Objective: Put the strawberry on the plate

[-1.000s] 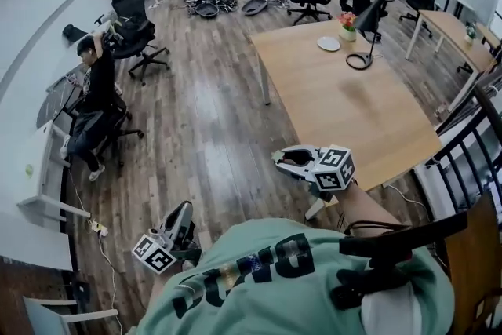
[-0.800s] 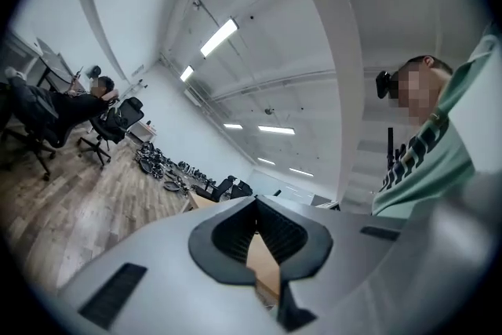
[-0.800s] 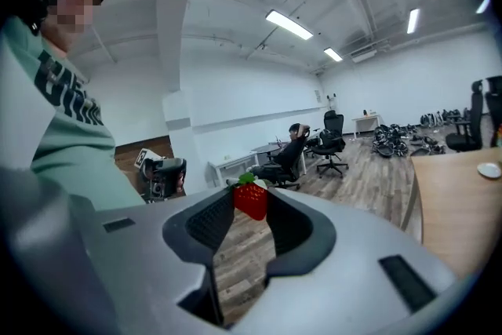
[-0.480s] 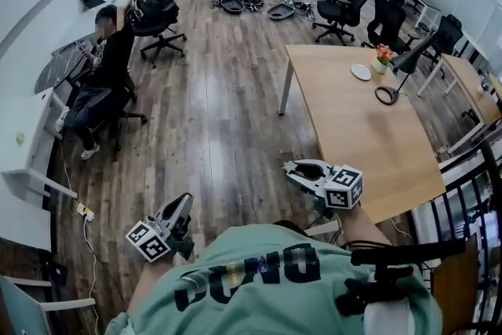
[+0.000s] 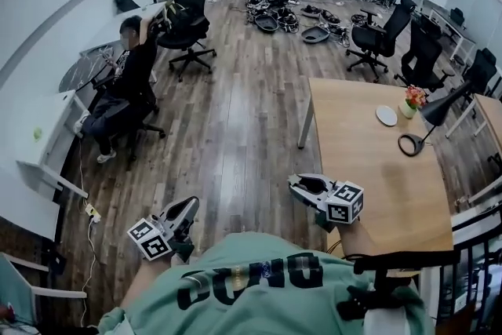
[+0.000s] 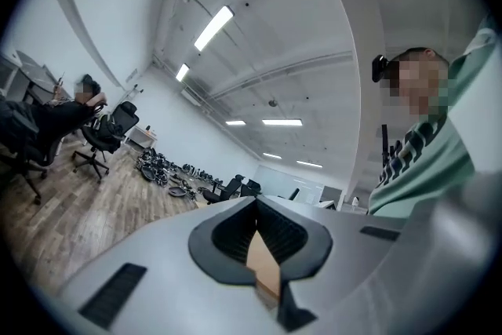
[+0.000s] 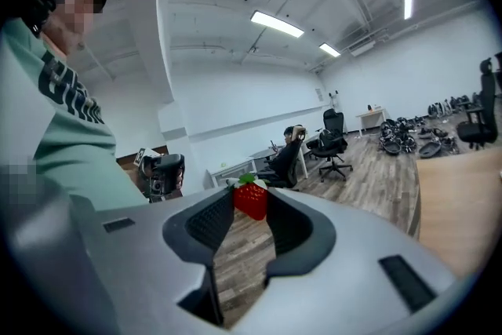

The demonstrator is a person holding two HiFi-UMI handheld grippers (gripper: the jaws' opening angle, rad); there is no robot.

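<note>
My right gripper (image 5: pixel 296 181) pinches the red strawberry (image 7: pixel 250 199) between its jaw tips, just off the left edge of the light wooden table (image 5: pixel 369 161). The small round white plate (image 5: pixel 387 115) lies ahead and to its right, well apart. My left gripper (image 5: pixel 191 203) has its jaws pressed together and empty, with open plank floor (image 5: pixel 235 121) ahead of it.

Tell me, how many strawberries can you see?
1. The strawberry is pinched between the tips of the right claw. None shows on the table or the plate, though far-off ones could be missed.
</note>
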